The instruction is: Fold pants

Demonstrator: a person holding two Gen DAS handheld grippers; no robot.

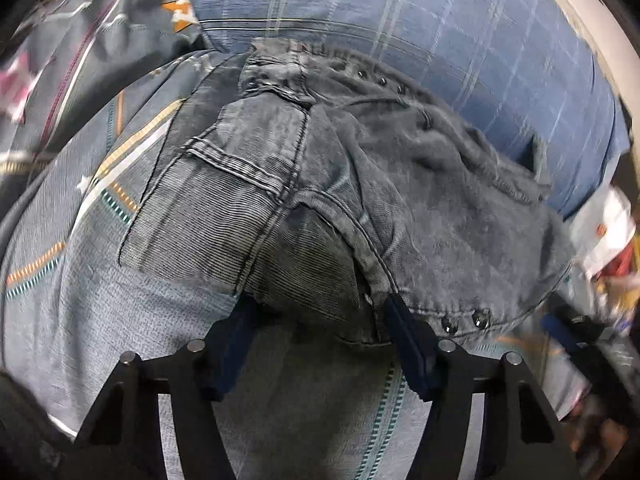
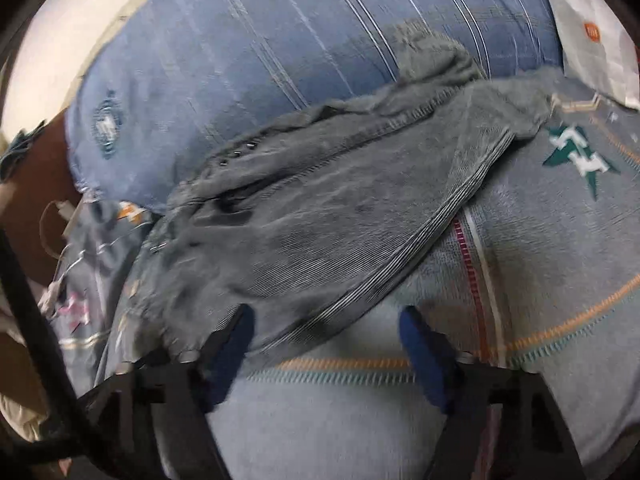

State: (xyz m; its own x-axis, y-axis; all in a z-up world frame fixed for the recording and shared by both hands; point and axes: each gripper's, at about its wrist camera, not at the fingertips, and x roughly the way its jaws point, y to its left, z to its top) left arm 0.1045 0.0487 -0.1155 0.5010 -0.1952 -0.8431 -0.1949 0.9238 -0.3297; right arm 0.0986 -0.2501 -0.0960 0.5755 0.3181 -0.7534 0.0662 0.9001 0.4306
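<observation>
Left wrist view shows the grey denim pants [image 1: 320,184] lying crumpled on a bed covered by a light blue patterned bedspread [image 1: 72,280], with a blue plaid pillow [image 1: 440,32] just beyond them. The left gripper [image 1: 320,324] has its jaws partly spread on either side of the near edge of the pants, by a seam and two rivets; whether the pads press the cloth I cannot tell. Right wrist view shows the right gripper [image 2: 324,340] with its jaws also partly spread. Its left finger [image 2: 236,336] touches the near hem of the pants [image 2: 320,220], while its right finger [image 2: 424,344] stands over bare bedspread [image 2: 560,280], apart from the denim. A white bag [image 2: 592,40] lies far right.
</observation>
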